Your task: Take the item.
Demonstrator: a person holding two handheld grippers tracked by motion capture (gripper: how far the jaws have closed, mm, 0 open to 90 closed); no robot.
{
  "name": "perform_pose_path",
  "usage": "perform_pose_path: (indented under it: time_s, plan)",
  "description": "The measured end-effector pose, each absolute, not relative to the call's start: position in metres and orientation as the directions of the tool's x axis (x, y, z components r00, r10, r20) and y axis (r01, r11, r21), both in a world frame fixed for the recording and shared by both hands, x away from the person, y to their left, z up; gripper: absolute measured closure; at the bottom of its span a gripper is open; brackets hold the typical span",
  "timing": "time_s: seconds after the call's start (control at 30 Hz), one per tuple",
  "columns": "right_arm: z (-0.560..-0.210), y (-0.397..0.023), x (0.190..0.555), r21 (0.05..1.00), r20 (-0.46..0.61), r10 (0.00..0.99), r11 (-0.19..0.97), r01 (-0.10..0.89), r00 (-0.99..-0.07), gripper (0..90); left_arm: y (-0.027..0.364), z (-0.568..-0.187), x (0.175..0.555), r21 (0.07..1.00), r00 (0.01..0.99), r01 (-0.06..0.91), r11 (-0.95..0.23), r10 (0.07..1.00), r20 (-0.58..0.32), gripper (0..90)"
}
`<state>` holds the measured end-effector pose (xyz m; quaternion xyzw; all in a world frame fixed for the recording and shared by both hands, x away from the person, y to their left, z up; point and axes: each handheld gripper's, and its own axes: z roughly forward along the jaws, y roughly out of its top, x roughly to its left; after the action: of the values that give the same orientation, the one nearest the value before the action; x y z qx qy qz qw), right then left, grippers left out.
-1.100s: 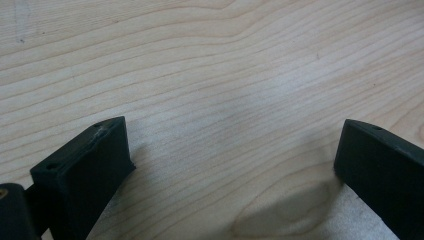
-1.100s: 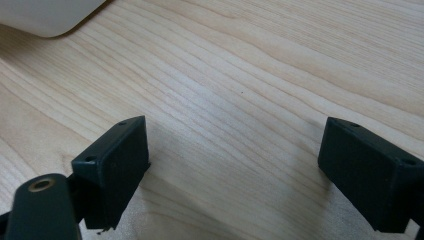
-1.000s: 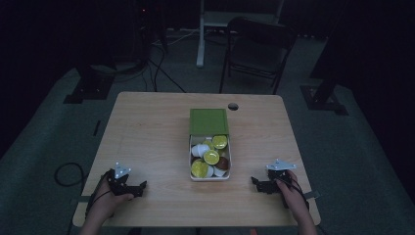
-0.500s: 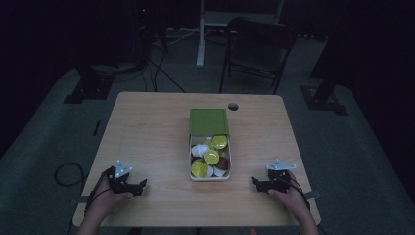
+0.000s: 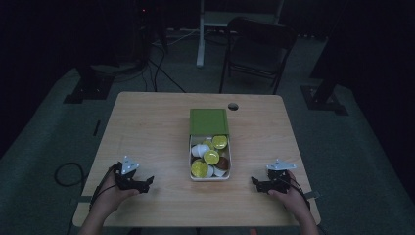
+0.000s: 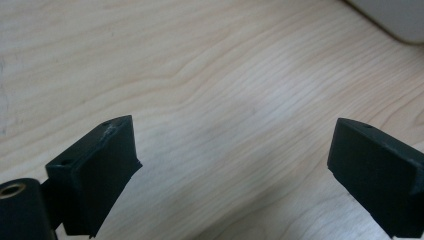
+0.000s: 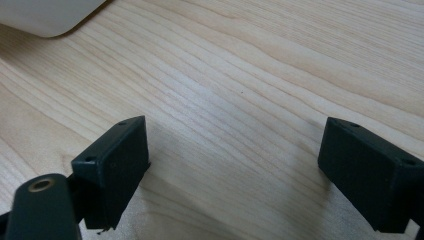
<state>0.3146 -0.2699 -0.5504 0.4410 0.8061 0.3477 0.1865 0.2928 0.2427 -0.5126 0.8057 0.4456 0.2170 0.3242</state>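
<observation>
- Resting near the front edge of the wooden worktop (image 5: 147,127), the left gripper (image 5: 147,182) sits in the person's left hand (image 5: 111,188), its fingers (image 6: 95,175) spread wide with bare wood between them.
- Matching it on the other side, the right gripper (image 5: 255,183) lies in the right hand (image 5: 288,192), fingers (image 7: 112,167) likewise parted and holding nothing.
- Each gripper carries a grey three-cornered plate on top, and both point inward toward the middle of the worktop.
- Between the two grippers, well apart from each, stands a white tray (image 5: 210,177) filled with round capsules (image 5: 211,157), most with yellow-green tops, some white, one brown.
- A pale rounded corner of the tray (image 6: 395,20) shows at the upper right of the left gripper view, and another corner (image 7: 45,17) at the upper left of the right gripper view.
- Just behind the capsules, a green lid or box (image 5: 208,121) covers the tray's far part.
- Farther back, a small round hole (image 5: 233,106) sits near the worktop's far edge.
- Beyond the worktop, a dark chair (image 5: 257,49) stands on the dim floor, with cables (image 5: 161,73) trailing to its left.
</observation>
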Motion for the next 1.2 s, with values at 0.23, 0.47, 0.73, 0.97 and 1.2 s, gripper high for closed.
perform_pose_path:
  time_s: [0.23,0.47,0.73,0.97,1.2]
  plan:
    - [-0.550,-0.270,0.315,0.725,0.007,0.841,0.368,0.582,-0.541,12.5,0.231,-0.505,0.295,0.725,0.540,0.554,-0.409,0.840,0.061,7.0]
    - [-0.550,-0.270,0.314,0.725,0.007,0.842,0.368,0.583,-0.540,12.5,0.223,-0.500,0.296,0.733,0.561,0.536,-0.418,0.825,0.059,7.0]
    - [-0.550,-0.270,0.314,0.724,0.007,0.842,0.368,0.584,-0.540,12.5,0.210,-0.490,0.299,0.742,0.592,0.514,-0.431,0.804,0.057,7.0]
    - [-0.550,-0.270,0.314,0.724,0.008,0.842,0.368,0.584,-0.540,12.4,0.198,-0.481,0.302,0.752,0.619,0.488,-0.443,0.783,0.060,7.0]
    - [-0.550,-0.270,0.314,0.724,0.008,0.842,0.367,0.584,-0.539,12.5,0.188,-0.473,0.306,0.762,0.646,0.459,-0.456,0.760,0.065,6.9]
